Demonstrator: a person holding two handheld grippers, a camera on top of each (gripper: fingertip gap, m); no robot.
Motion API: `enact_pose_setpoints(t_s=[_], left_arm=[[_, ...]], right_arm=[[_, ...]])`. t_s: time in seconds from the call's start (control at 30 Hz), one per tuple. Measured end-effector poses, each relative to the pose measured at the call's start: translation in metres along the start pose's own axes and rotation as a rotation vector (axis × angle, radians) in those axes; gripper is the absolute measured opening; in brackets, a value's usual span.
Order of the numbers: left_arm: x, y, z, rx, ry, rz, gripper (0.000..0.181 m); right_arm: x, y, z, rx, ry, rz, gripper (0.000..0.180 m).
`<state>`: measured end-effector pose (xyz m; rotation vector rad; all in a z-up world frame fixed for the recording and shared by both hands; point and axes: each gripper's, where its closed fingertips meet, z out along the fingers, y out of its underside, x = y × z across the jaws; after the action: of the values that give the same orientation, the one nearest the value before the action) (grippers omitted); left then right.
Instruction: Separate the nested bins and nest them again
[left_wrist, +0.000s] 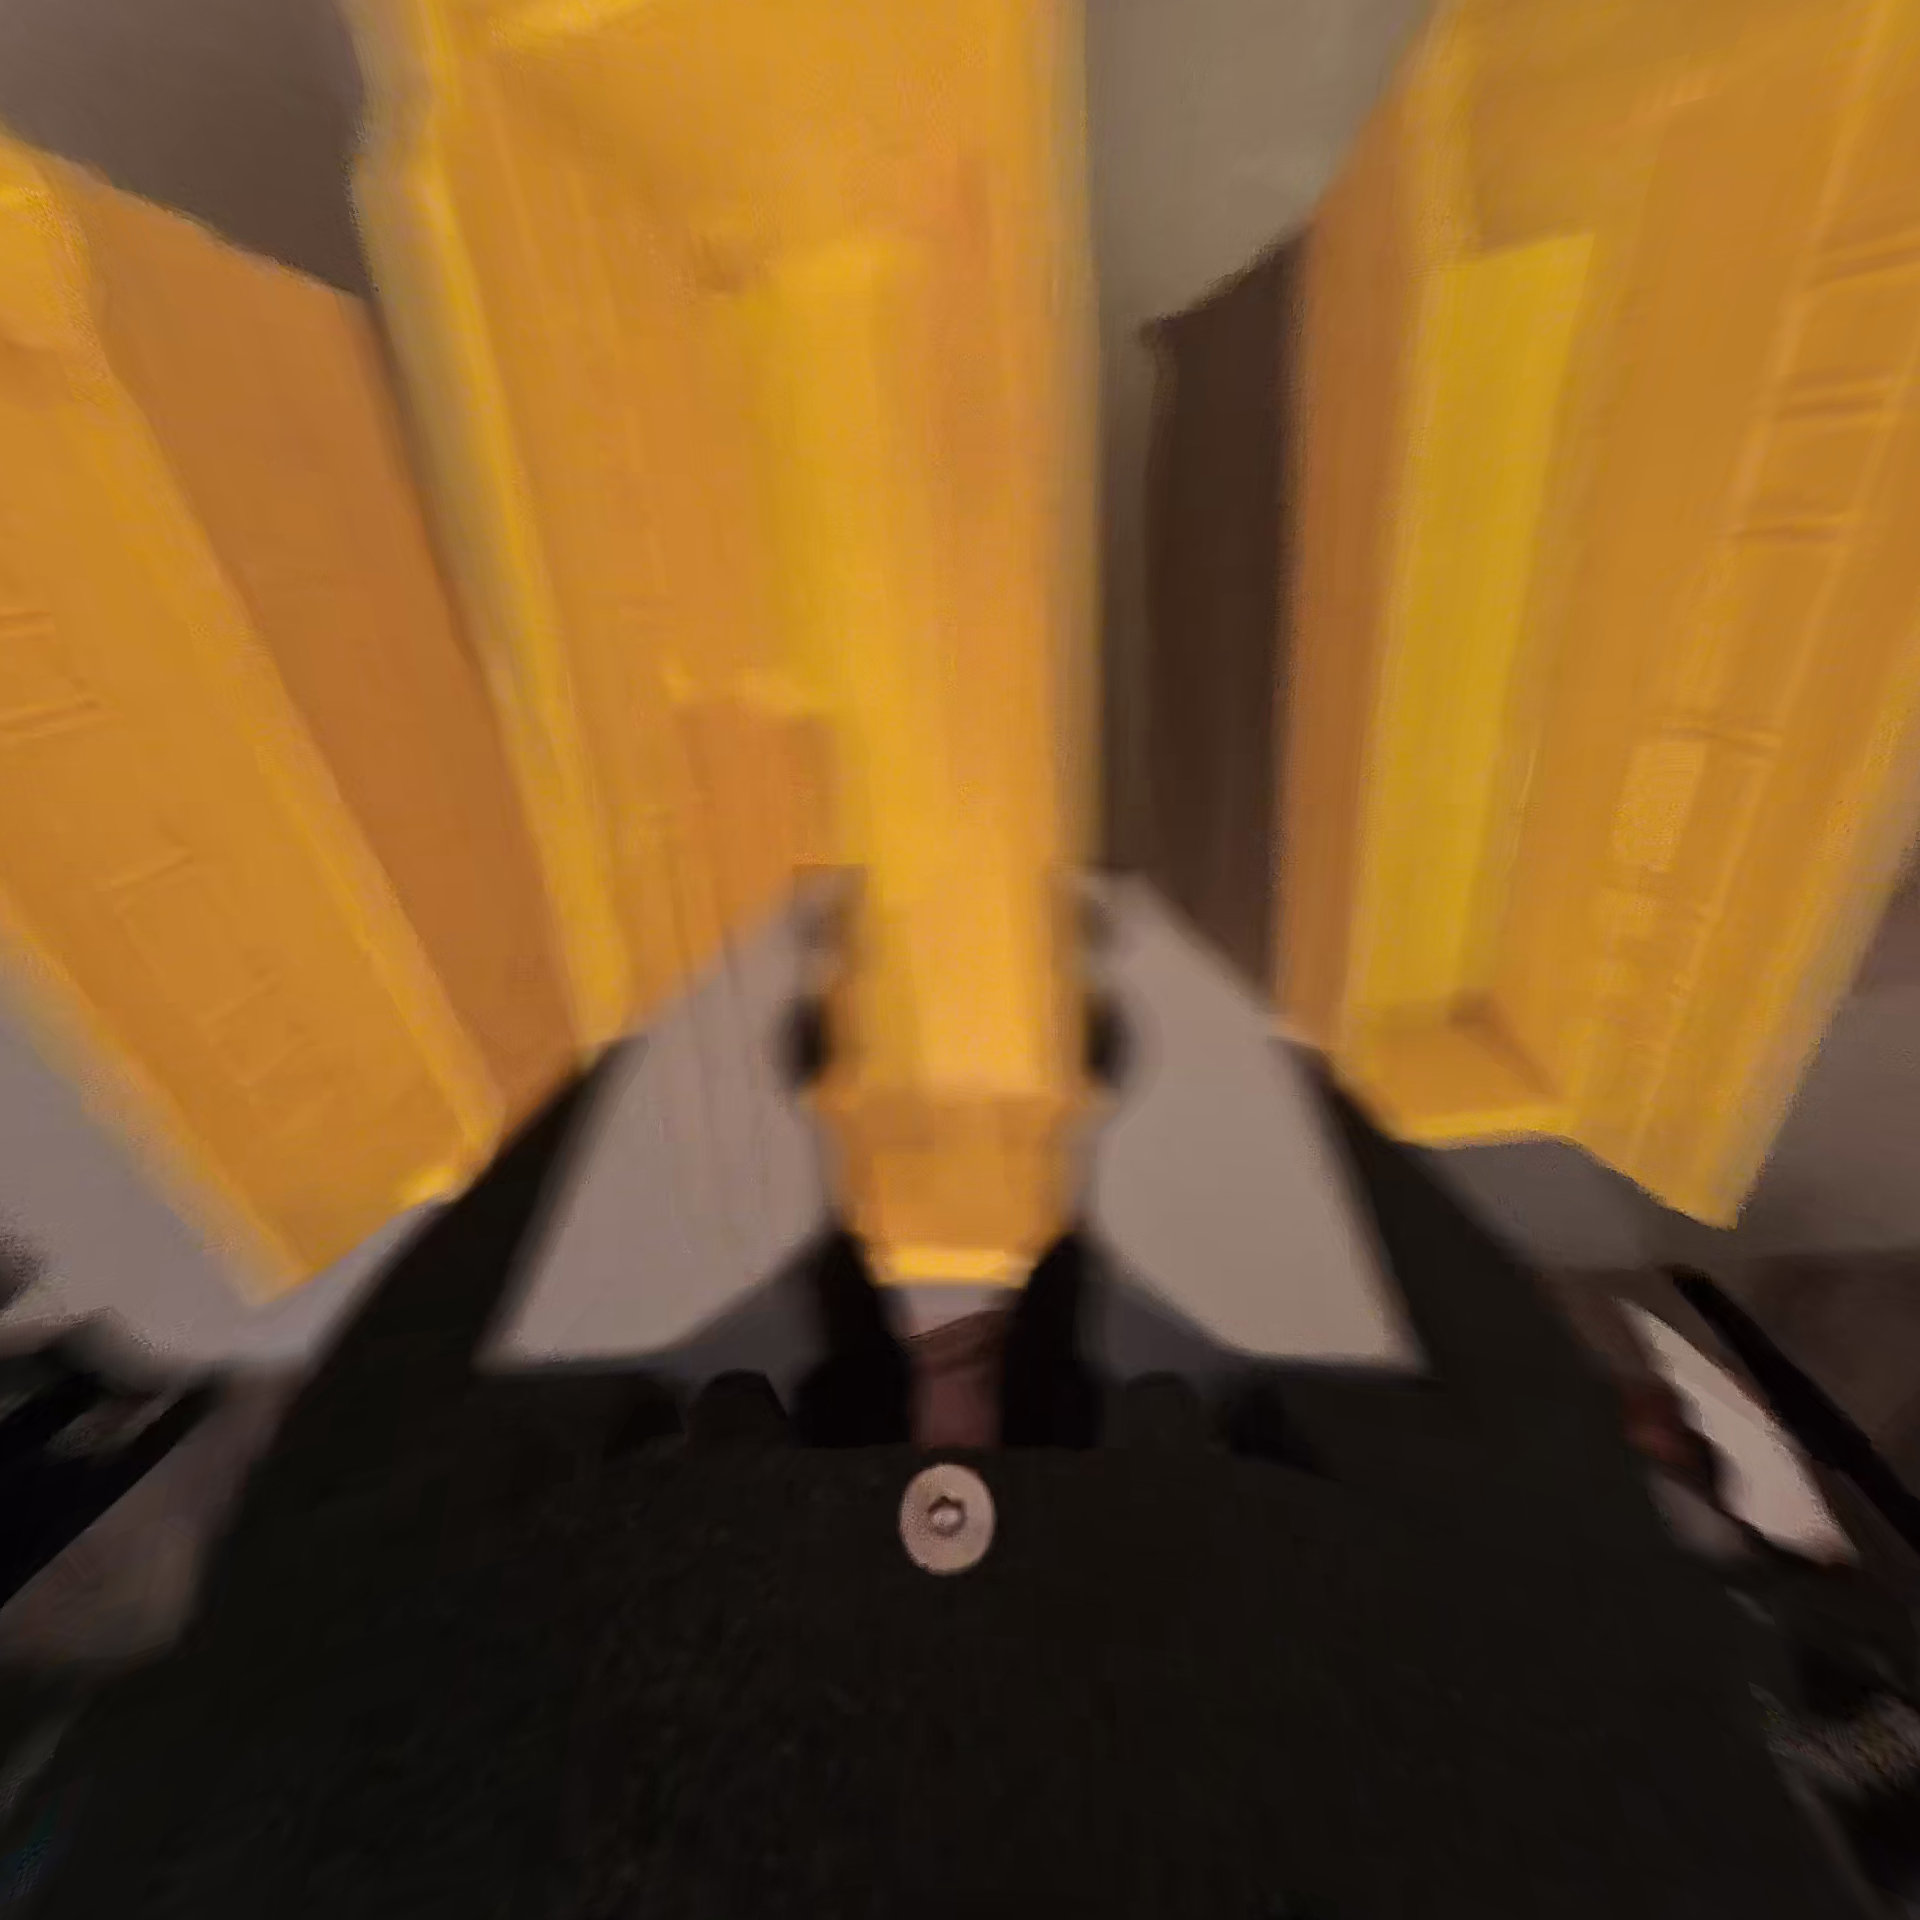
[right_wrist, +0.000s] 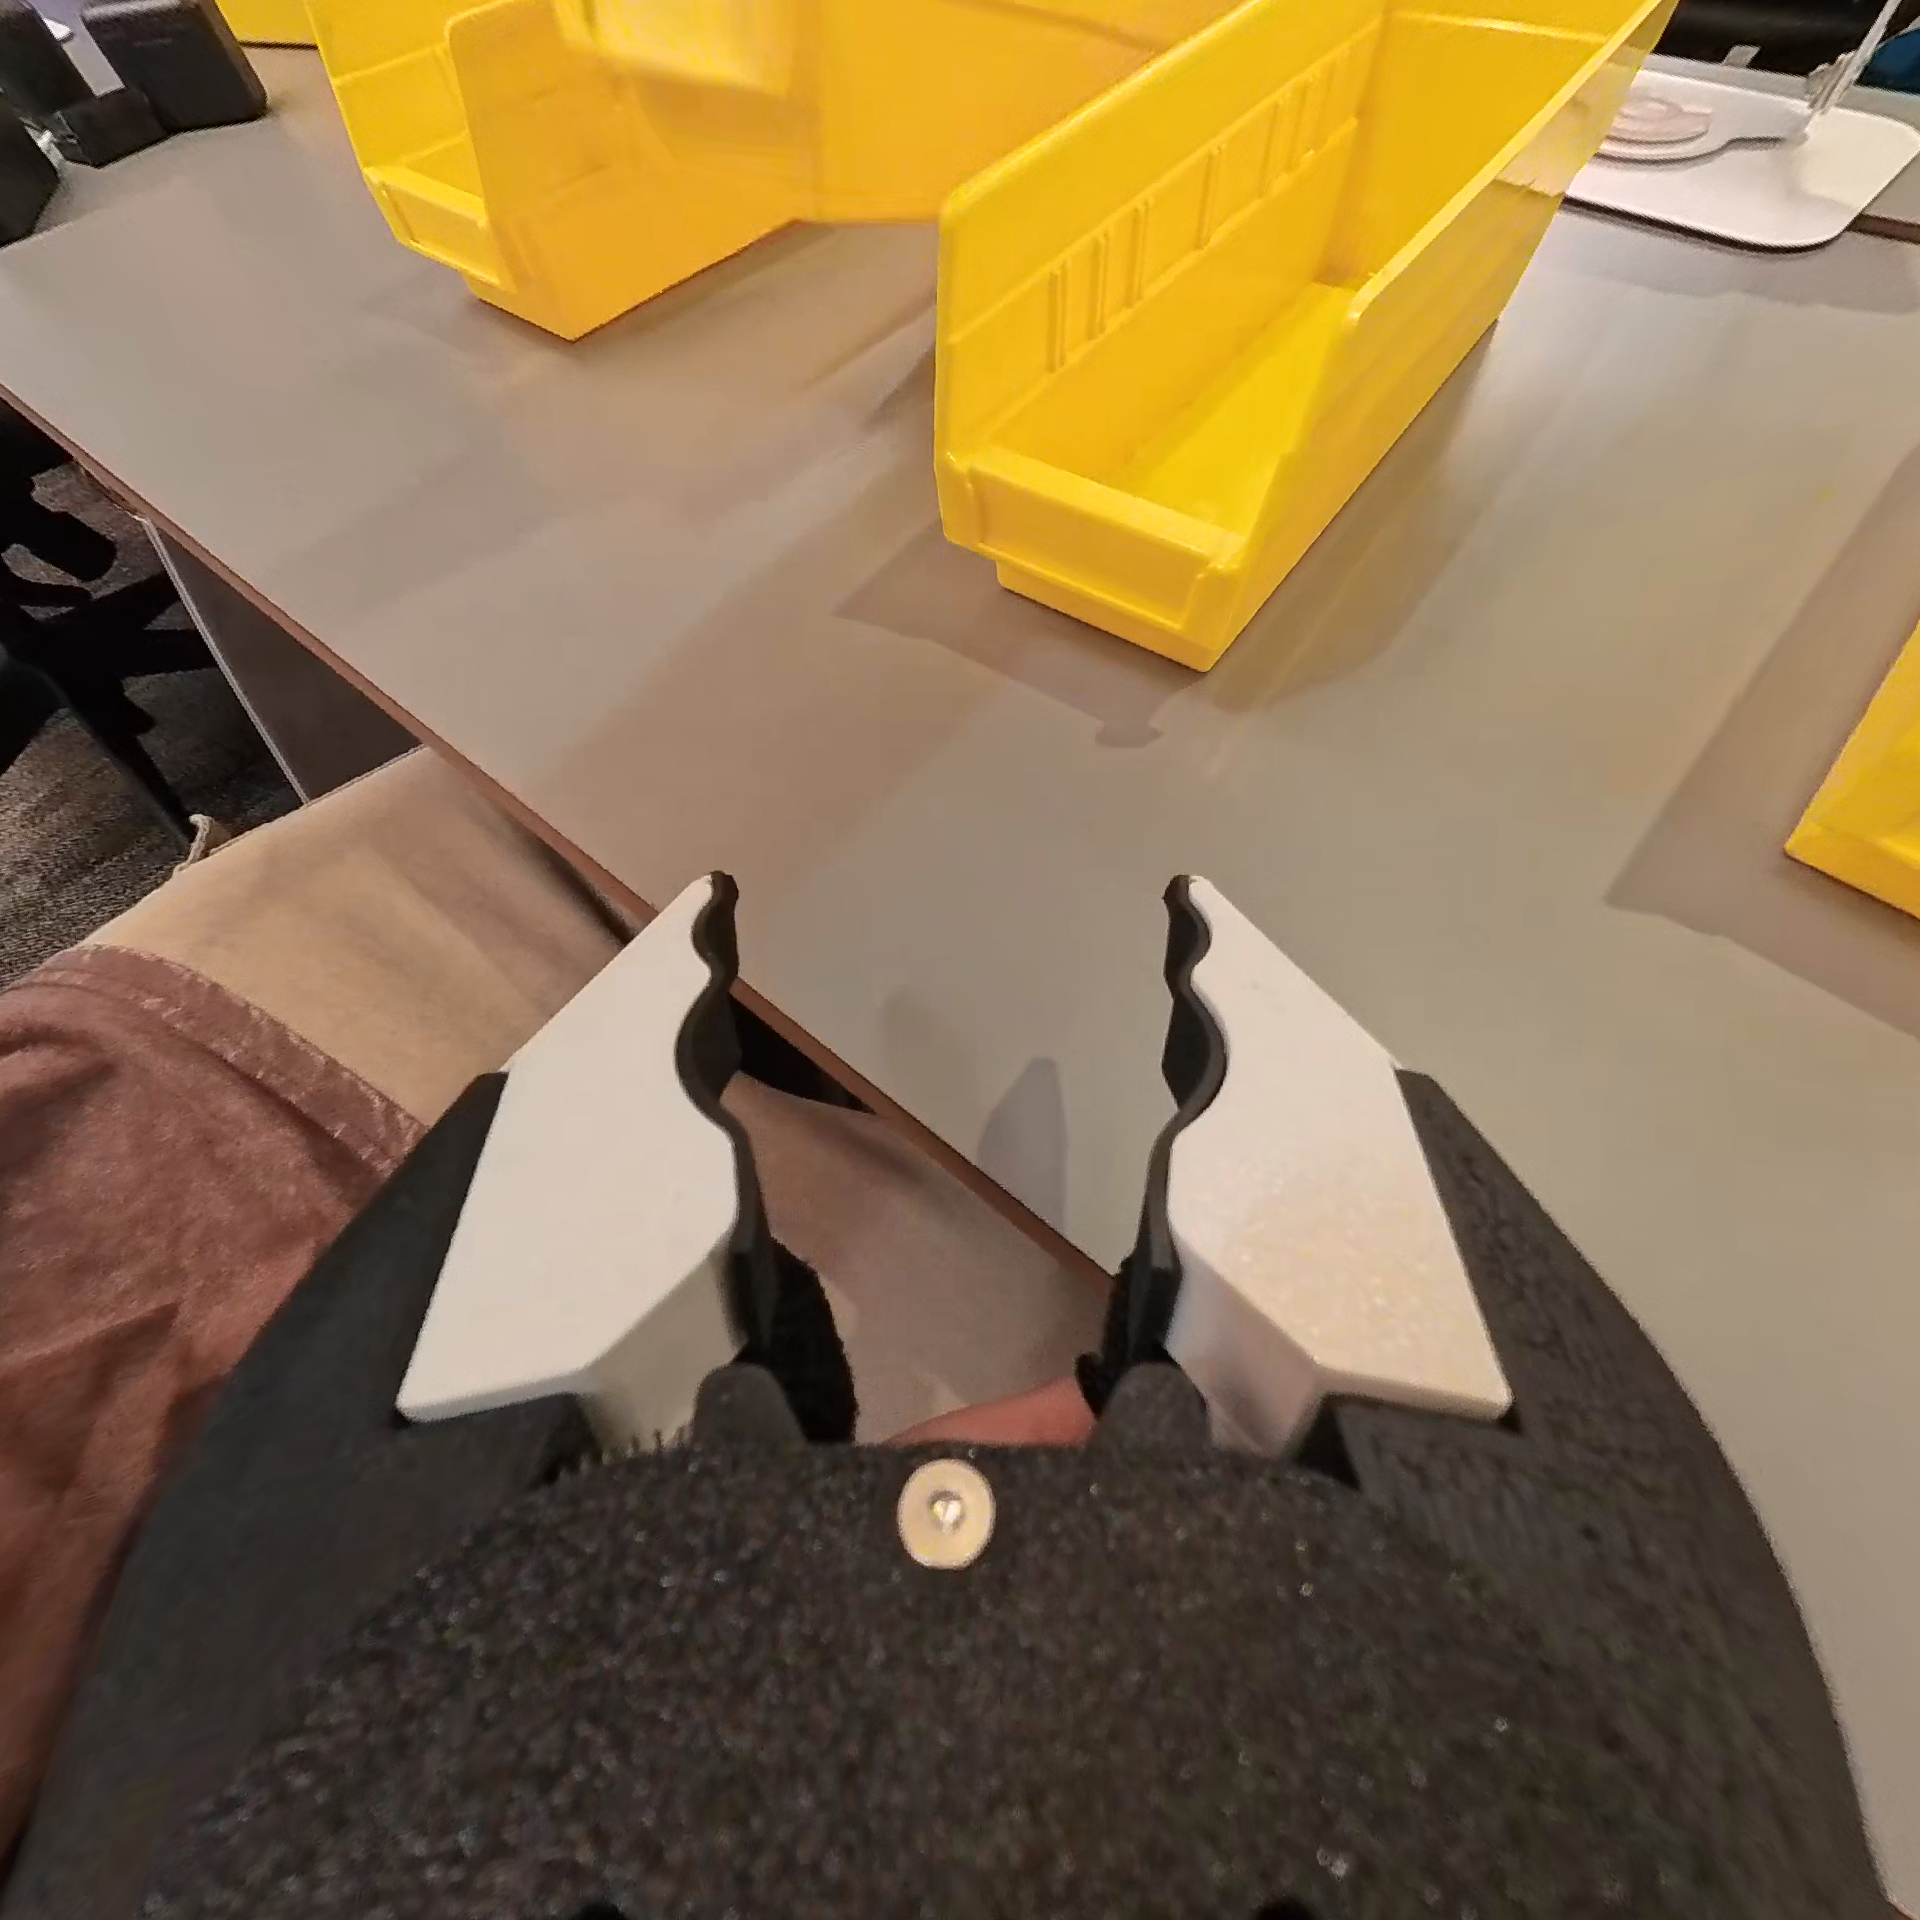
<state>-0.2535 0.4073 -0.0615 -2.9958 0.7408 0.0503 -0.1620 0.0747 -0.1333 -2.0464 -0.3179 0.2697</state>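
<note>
The left wrist view is motion-blurred. My left gripper (left_wrist: 956, 925) is shut on the narrow end wall of a yellow bin (left_wrist: 779, 416) that runs away from the camera. Two more yellow bins flank it, one on the left (left_wrist: 208, 727) and one on the right (left_wrist: 1610, 623). In the right wrist view my right gripper (right_wrist: 945, 894) is open and empty over the table's near edge. A yellow bin (right_wrist: 1195, 416) stands on the grey table (right_wrist: 623, 520) ahead of it. Another yellow bin (right_wrist: 540, 177) stands farther left, with a blurred yellow bin (right_wrist: 935, 104) above it.
A corner of another yellow bin (right_wrist: 1870, 821) shows at the right edge. A white pad (right_wrist: 1745, 166) lies at the far right and dark boxes (right_wrist: 156, 83) at the far left. A person's leg (right_wrist: 364, 904) and sleeve (right_wrist: 156, 1143) are below the table edge.
</note>
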Motion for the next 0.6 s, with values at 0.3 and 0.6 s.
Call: enact_pose_setpoints(t_s=[0.3,0.6], left_arm=[[-0.015,-0.004,-0.005,0.155,-0.006,0.072,0.026],[-0.08,0.019,0.011,0.248,0.046,-0.063,0.066]], right_arm=[[-0.001,0.004,0.0,-0.011,-0.004,0.008,0.083],[0.007,0.012,0.003,-0.041,0.023,0.0,0.083]])
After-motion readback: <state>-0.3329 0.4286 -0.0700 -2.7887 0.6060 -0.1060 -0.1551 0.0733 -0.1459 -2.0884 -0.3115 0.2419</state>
